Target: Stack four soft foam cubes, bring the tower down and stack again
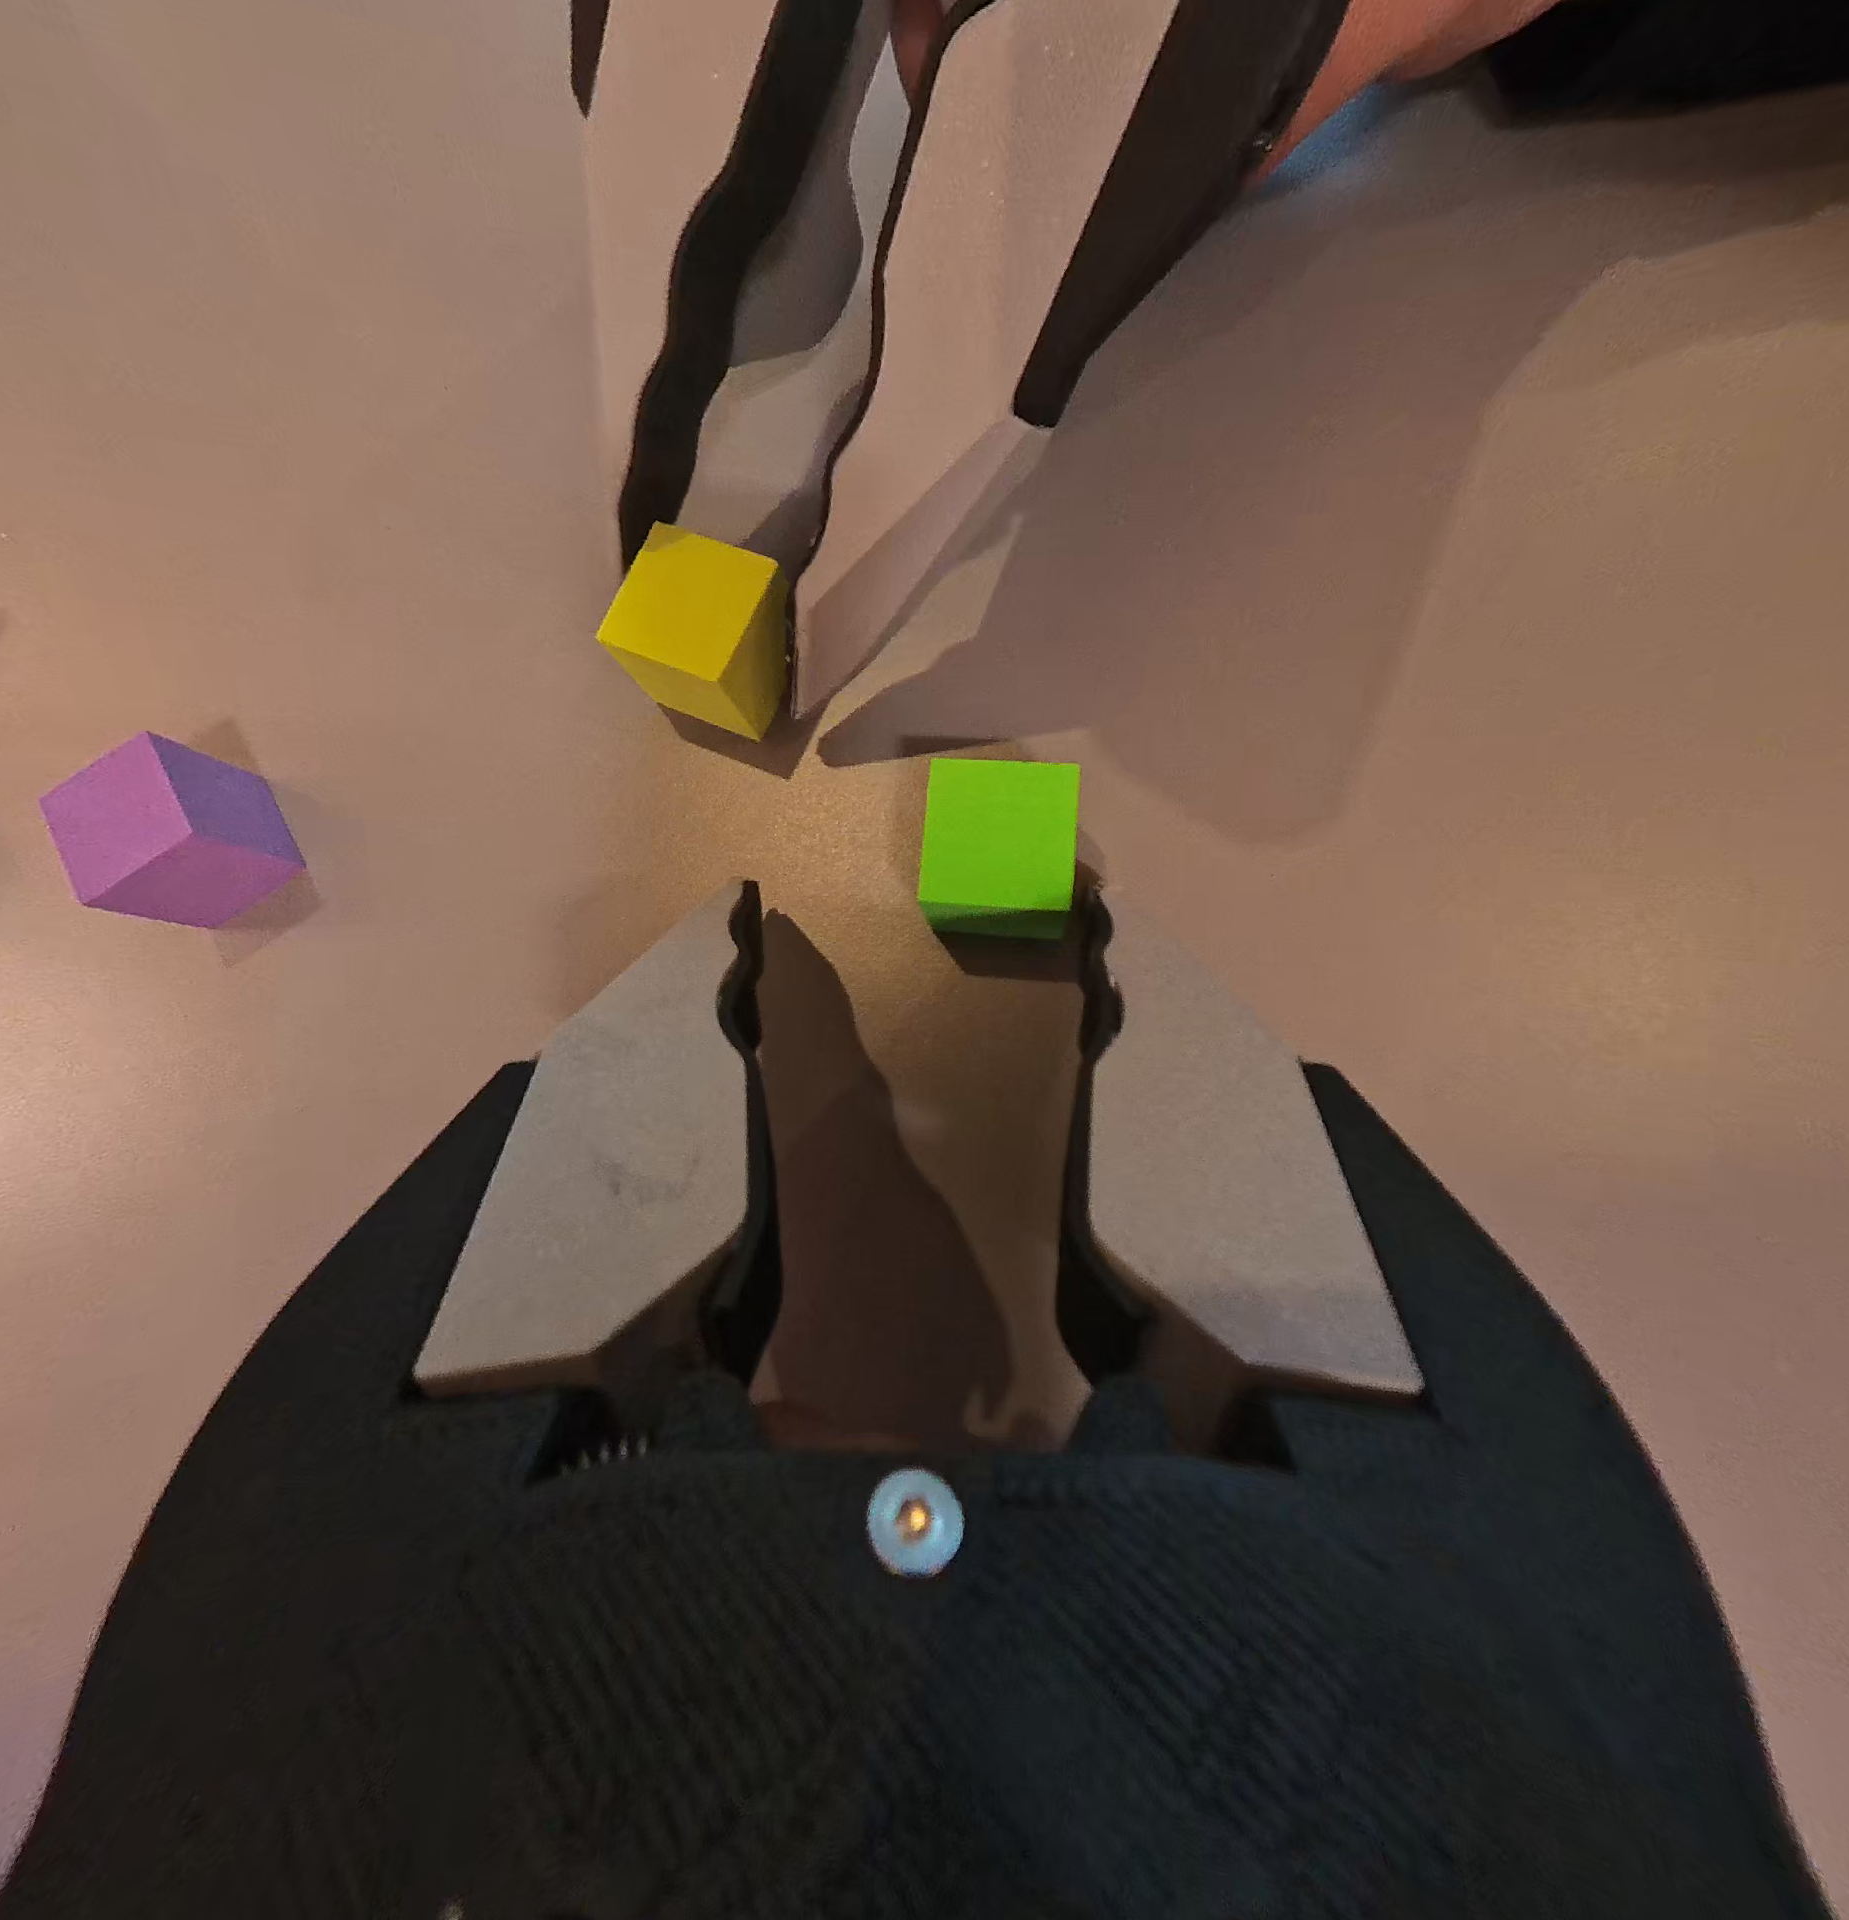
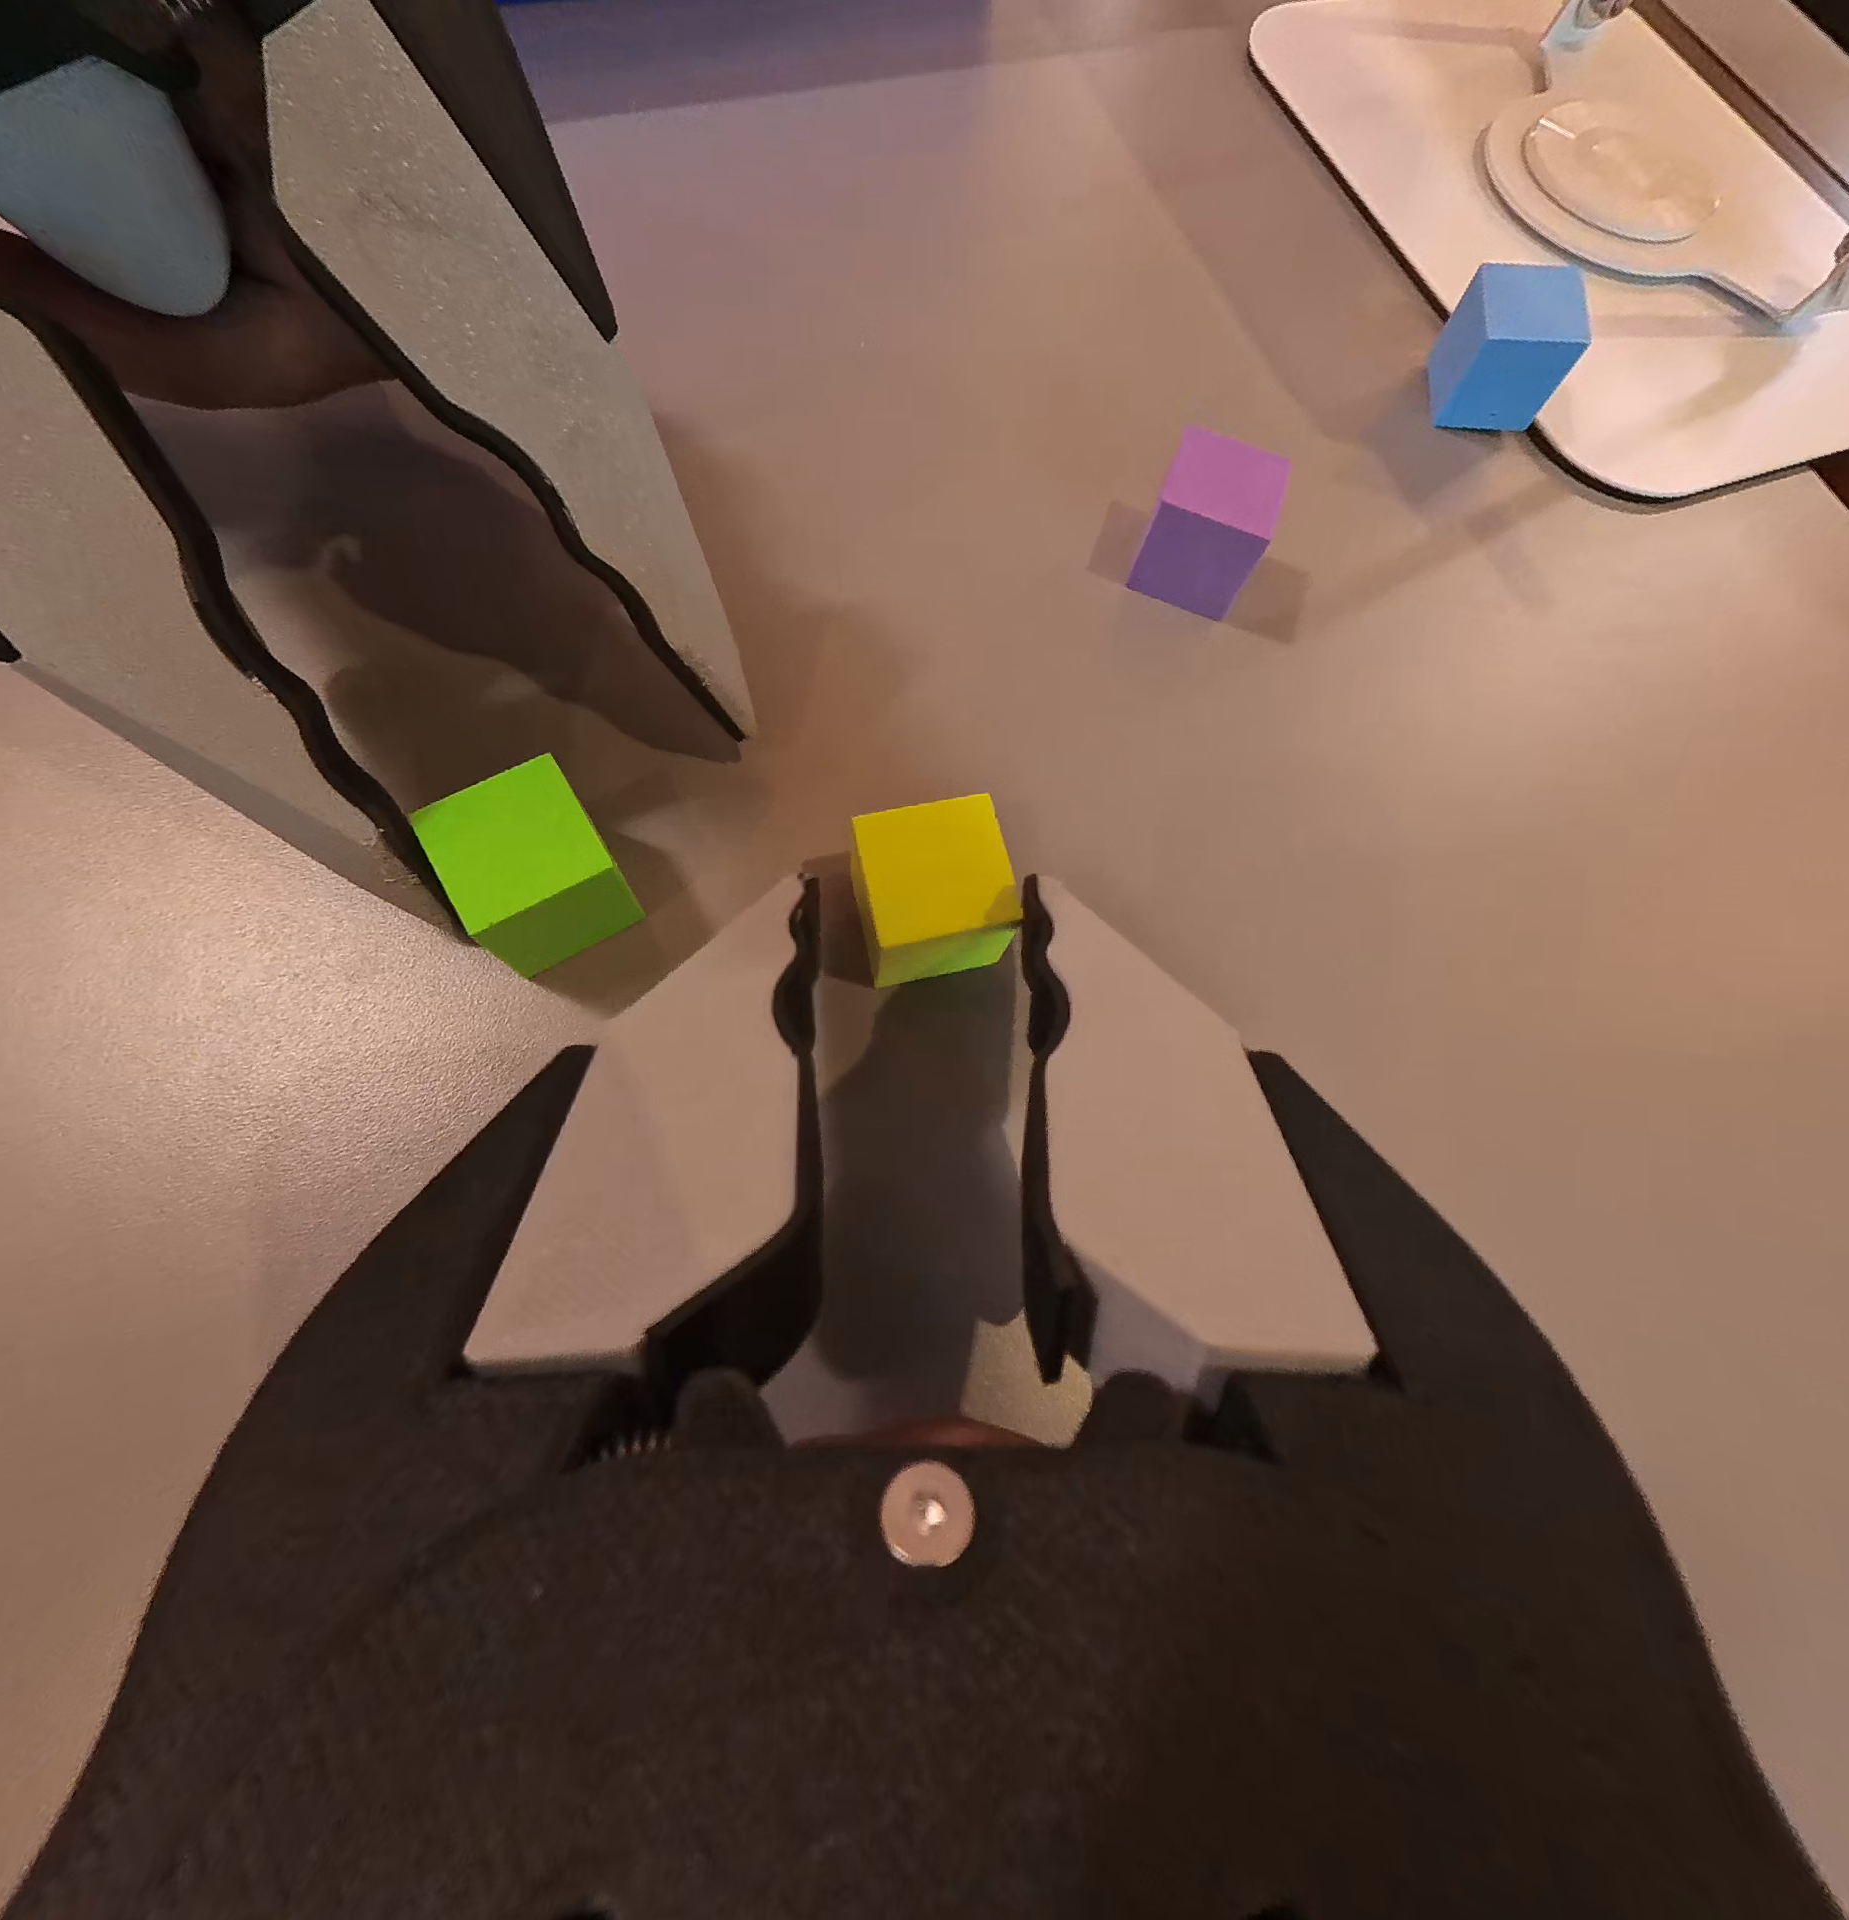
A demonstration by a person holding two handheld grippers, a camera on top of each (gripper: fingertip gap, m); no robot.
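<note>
The left hand-held gripper (image 1: 920, 904) hangs over the desk (image 1: 1522, 1039) with its jaws parted and nothing between them. Its right fingertip sits just beside the near right corner of the green cube (image 1: 998, 836); whether it touches is hard to say, since the tip overlaps the cube's edge.

The right hand-held gripper (image 2: 918, 899) is also spread. The yellow cube (image 2: 932, 868) lies at the mouth of its jaws, close to the right fingertip, with a gap on the left side, so it is not clamped. In the left wrist view the far fingers reach down around that yellow cube (image 1: 696, 629), their tips partly hidden behind it.

All cubes rest singly on the desk; none is stacked. The green cube (image 2: 520, 862) stands near the yellow one, apart from it. The purple cube (image 2: 1211, 525) stands well off, and it shows at the left edge region of the left wrist view too (image 1: 172, 831). The blue cube (image 2: 1507, 348) is farthest, against the edge of a white stand base (image 2: 1419, 135), which is cut off by the frame. The blue cube is outside the left wrist view.
</note>
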